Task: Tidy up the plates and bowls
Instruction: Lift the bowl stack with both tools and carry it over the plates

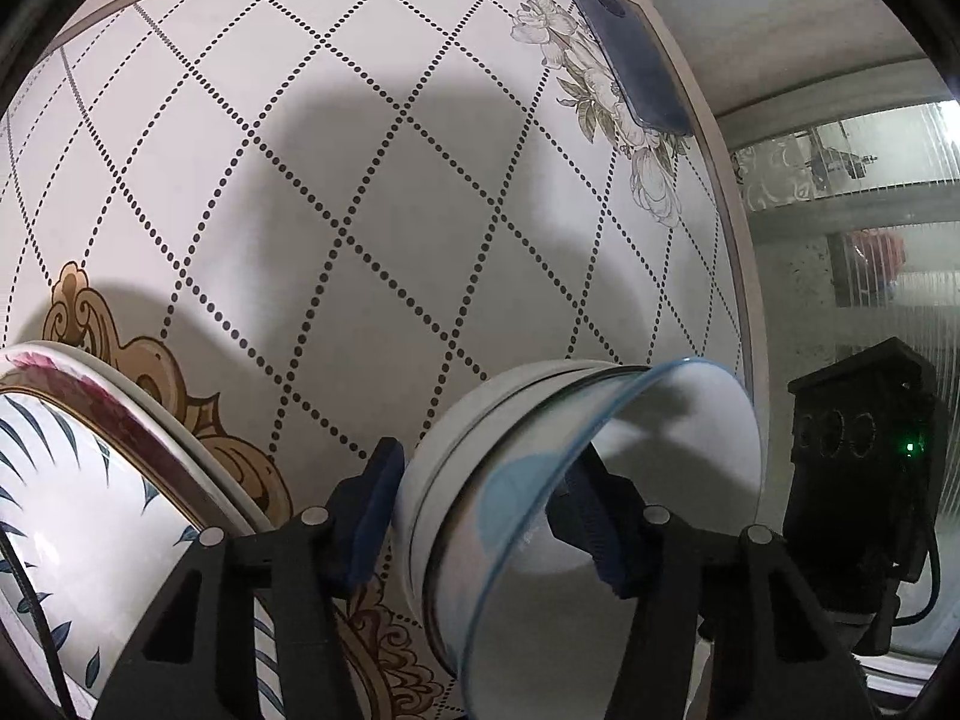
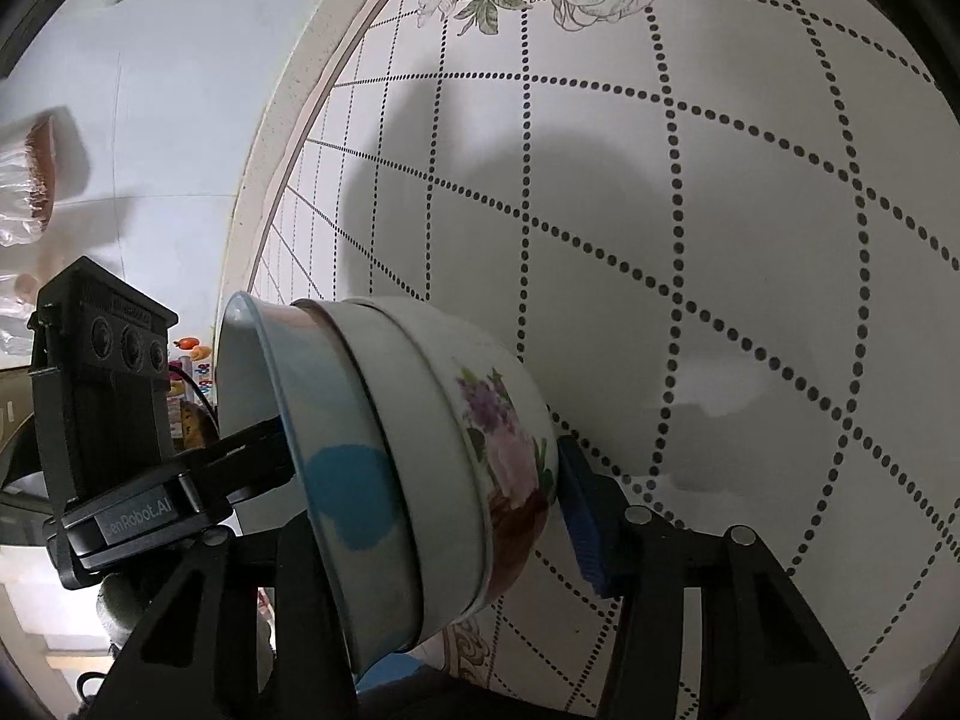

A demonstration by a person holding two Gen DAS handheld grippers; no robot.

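A stack of nested bowls [image 1: 456, 480] is held tilted on its side above the table, between both grippers. The outer bowl [image 2: 510, 444] carries pink and purple flowers; the inner bowl [image 2: 348, 480] has a blue rim and blue patches. My left gripper [image 1: 483, 516] is shut on the stack's wall, one blue pad [image 1: 372, 510] outside and the other inside. My right gripper [image 2: 444, 528] grips the opposite wall, with one pad [image 2: 585, 531] on the flowered side and the other hidden inside. A stack of plates [image 1: 66, 510] with blue leaves lies at the lower left.
The round table [image 1: 420, 210] has a white cover with a dotted diamond grid and flower prints. A dark phone [image 1: 636, 60] lies near its far edge. Beyond that edge are ribbed glass panels [image 1: 870, 240]. Wrapped goods [image 2: 30, 180] sit off the table's left side.
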